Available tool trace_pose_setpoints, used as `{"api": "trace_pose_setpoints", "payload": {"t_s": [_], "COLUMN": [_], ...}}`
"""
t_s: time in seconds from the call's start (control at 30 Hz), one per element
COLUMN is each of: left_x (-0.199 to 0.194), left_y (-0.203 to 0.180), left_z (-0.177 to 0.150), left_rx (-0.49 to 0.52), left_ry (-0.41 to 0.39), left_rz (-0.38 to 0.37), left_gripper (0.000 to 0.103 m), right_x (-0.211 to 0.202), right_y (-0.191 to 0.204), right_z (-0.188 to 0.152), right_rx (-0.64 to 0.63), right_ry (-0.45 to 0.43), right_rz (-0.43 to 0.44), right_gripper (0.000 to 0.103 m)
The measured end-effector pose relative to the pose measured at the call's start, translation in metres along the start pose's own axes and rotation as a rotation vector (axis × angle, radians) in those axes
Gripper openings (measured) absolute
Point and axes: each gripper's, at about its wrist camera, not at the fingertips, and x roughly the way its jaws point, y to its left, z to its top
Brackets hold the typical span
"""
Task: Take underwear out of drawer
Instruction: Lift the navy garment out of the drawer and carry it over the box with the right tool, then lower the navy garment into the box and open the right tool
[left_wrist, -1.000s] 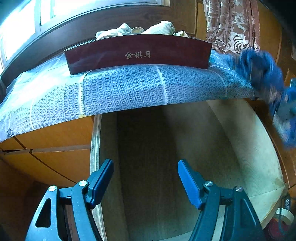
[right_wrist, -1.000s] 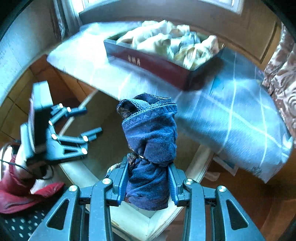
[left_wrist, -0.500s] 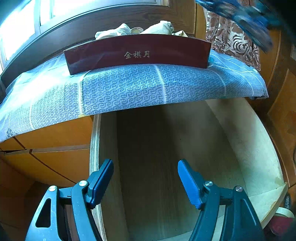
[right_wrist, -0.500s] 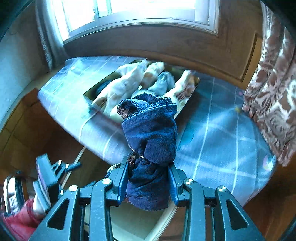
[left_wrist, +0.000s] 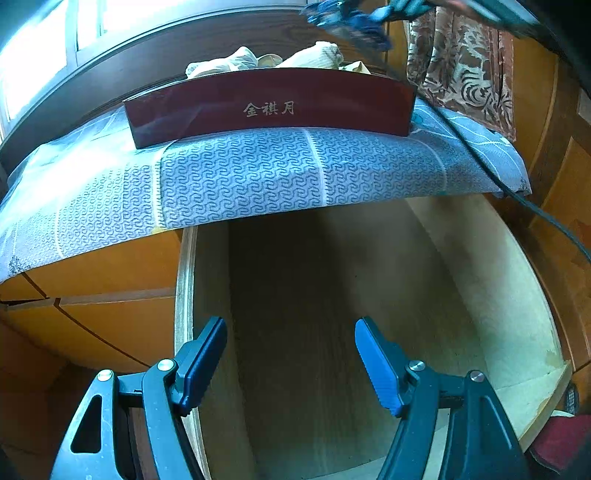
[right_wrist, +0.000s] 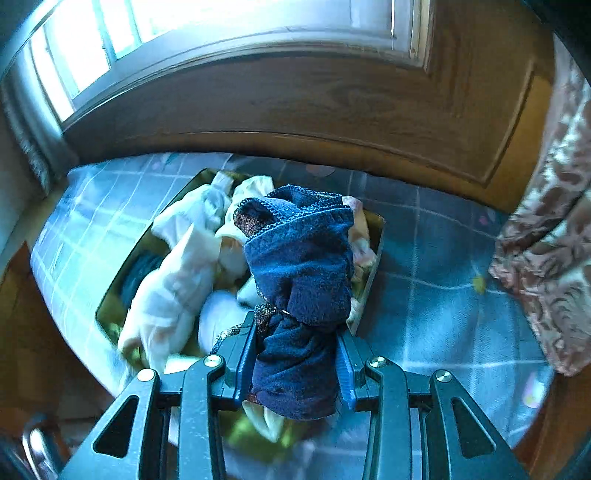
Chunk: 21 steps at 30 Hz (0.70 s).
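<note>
My right gripper (right_wrist: 295, 354) is shut on a bunched dark blue piece of underwear (right_wrist: 299, 280) with a lace trim. It hangs above a dark red box (right_wrist: 373, 266) full of pale rolled garments (right_wrist: 173, 280). In the left wrist view the same blue underwear (left_wrist: 351, 18) shows blurred at the top, over the red box (left_wrist: 269, 107). My left gripper (left_wrist: 291, 354) is open with nothing between its fingers, low over the pulled-out wooden drawer (left_wrist: 491, 280), whose visible inside is bare.
A blue patterned cloth (left_wrist: 236, 181) covers the cabinet top and overhangs the drawer. A window (right_wrist: 184, 33) and wood panelling stand behind. A floral curtain (right_wrist: 546, 251) hangs at the right. A black cable (left_wrist: 480, 158) runs across the cloth's right side.
The right gripper has risen from beside the drawer and moved over the red box, carrying the blue underwear. The left gripper has stayed still and open.
</note>
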Motion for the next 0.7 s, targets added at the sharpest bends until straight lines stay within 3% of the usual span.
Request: {"api": "trace_pose_setpoints", "payload": {"t_s": [0.23, 0.4, 0.5, 0.6, 0.7], "left_x": [0.004, 0.005, 0.006, 0.003, 0.002], "left_y": [0.003, 0.009, 0.009, 0.009, 0.008], "left_z": [0.0, 0.0, 0.001, 0.001, 0.0], "left_rx": [-0.004, -0.01, -0.013, -0.017, -0.016], "left_ry": [0.021, 0.023, 0.028, 0.027, 0.026], "left_rz": [-0.041, -0.053, -0.061, -0.067, -0.065], "left_gripper": [0.073, 0.073, 0.073, 0.073, 0.073], "right_x": [0.061, 0.097, 0.106, 0.106, 0.104], "right_y": [-0.005, -0.008, 0.0, 0.002, -0.015], "right_z": [0.038, 0.047, 0.047, 0.048, 0.048], "right_rx": [0.109, 0.158, 0.143, 0.119, 0.191], "right_ry": [0.078, 0.121, 0.112, 0.104, 0.097], "right_rz": [-0.003, 0.009, 0.063, 0.059, 0.077], "right_gripper": [0.038, 0.039, 0.039, 0.041, 0.044]}}
